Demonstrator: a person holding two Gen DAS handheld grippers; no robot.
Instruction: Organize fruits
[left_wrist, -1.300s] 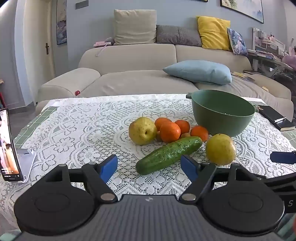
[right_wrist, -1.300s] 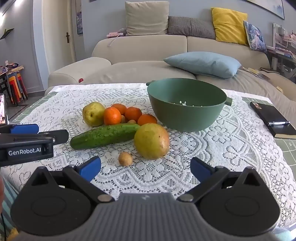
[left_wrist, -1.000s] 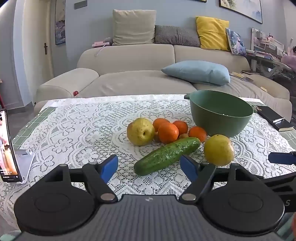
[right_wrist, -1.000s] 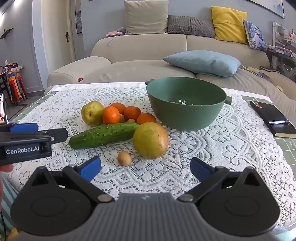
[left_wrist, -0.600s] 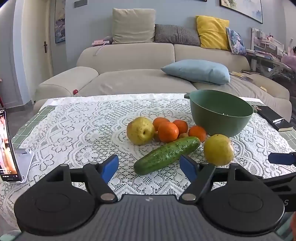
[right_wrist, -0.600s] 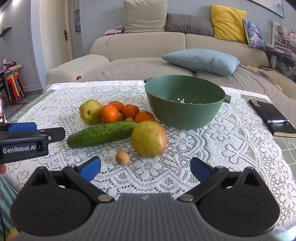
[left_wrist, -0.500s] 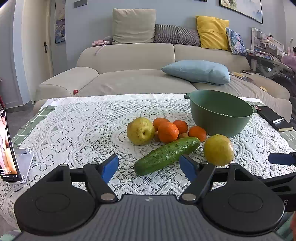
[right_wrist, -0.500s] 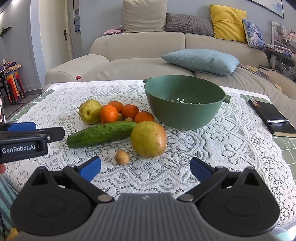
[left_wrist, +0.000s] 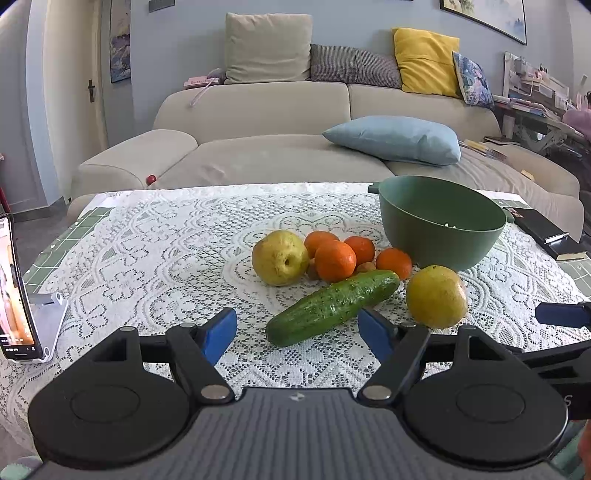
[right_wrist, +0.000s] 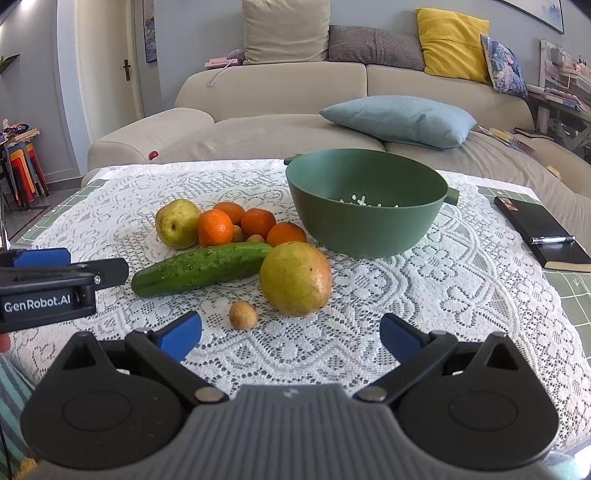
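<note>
Nothing has really moved since before. Both my left claw (left_wrist: 297, 330) and right claw (right_wrist: 290, 332) hang wide apart, holding nothing. All the fruit (right_wrist: 295, 278) lies on the tabletop (right_wrist: 443, 295) beside the green bowl (right_wrist: 367, 216). No fruit is inside yet.

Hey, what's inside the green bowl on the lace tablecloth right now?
No fruit shows inside the round green plastic bowl; only small white specks lie low on its inner wall. The near rim hides the bottom of the bowl, so anything lying there cannot be seen.
</note>
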